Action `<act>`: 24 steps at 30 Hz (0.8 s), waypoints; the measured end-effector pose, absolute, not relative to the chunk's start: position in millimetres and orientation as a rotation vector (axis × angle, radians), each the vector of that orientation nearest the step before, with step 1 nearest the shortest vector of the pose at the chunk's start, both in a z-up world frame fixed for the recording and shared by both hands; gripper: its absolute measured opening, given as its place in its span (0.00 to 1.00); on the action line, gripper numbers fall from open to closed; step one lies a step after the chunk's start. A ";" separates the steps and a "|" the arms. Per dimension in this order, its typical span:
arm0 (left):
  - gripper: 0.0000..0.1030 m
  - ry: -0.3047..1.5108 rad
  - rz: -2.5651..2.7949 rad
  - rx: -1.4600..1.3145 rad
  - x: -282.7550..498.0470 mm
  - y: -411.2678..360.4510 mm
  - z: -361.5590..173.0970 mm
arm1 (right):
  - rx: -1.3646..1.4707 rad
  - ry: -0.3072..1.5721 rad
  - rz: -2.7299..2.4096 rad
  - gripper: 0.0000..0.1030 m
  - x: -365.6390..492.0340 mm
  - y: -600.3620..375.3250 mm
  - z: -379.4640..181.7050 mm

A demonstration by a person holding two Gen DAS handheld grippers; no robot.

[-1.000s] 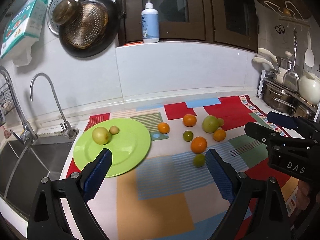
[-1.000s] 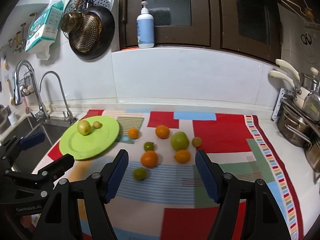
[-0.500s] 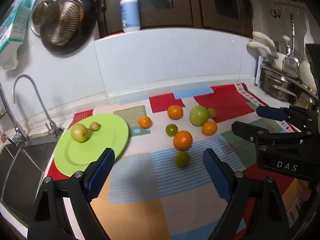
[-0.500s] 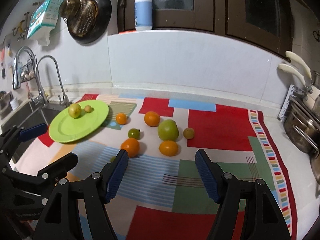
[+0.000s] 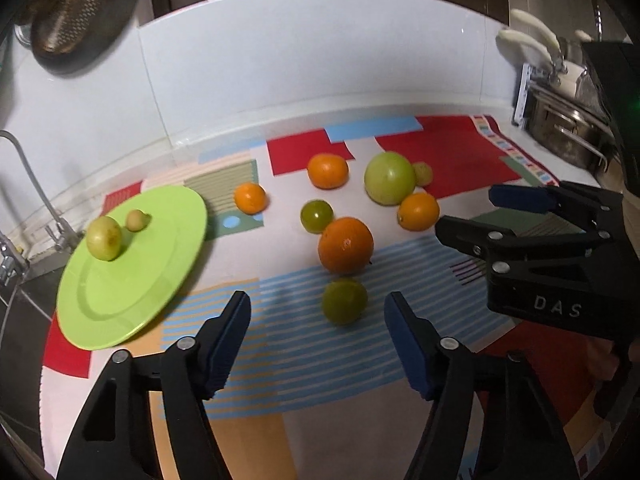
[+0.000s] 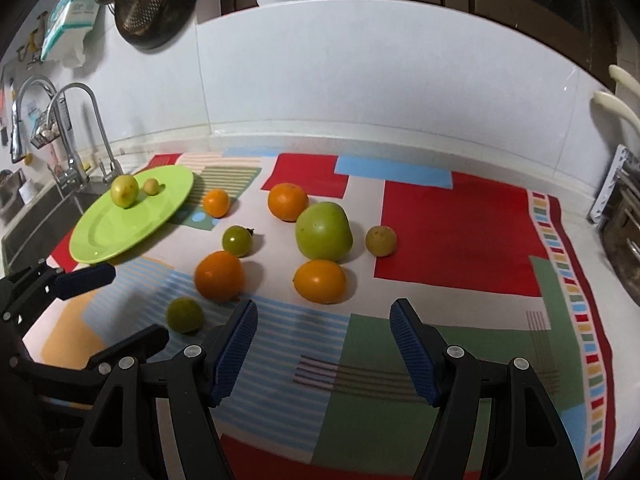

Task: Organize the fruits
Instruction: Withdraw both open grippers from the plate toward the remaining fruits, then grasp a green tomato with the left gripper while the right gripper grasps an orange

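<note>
1. Left wrist view: the left tongs (image 5: pixel 318 322) hang over the patchwork cloth (image 5: pixel 280 364) on the table, their blue-padded jaws apart and closing, with nothing pressed between them. A small dull-green round fruit (image 5: pixel 345 301) lies just ahead of the gap, at 12 o'clock. Touching it at its far side is a large orange (image 5: pixel 346 245). At 10 o'clock lies the lime-green round plate (image 5: pixel 160 272), bearing a yellow-green fruit (image 5: pixel 104 237) and a small tan fruit (image 5: pixel 135 220). The right tongs (image 5: pixel 464 216) reach in from 3 o'clock.

2. Right wrist view: the right tongs (image 6: pixel 323 322) stand with jaws apart and empty. A glossy oval orange fruit (image 6: pixel 320 281) lies at 12 o'clock, just beyond the pads. Behind it is a big pale-green tomato-like fruit (image 6: pixel 324 231), with a small yellowish fruit (image 6: pixel 381 241) at its 3 o'clock. The plate is at 10 o'clock beside a steel tap (image 6: pixel 82 120).
</note>
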State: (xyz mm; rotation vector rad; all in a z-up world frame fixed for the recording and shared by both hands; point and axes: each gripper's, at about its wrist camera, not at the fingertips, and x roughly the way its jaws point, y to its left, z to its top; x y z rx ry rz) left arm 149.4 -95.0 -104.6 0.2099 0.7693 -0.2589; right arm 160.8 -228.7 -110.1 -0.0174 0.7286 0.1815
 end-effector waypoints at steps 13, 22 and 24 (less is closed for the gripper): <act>0.39 0.855 -0.330 0.179 172.5 -101.3 -125.0 | -0.009 0.795 0.212 0.59 199.7 -223.5 -132.9; 0.28 0.869 -0.361 0.152 174.2 -99.5 -123.9 | 0.007 0.857 0.234 0.43 219.1 -219.3 -141.9; 0.28 0.856 -0.355 0.154 174.5 -98.1 -120.5 | 0.007 0.857 0.239 0.39 219.1 -218.7 -141.9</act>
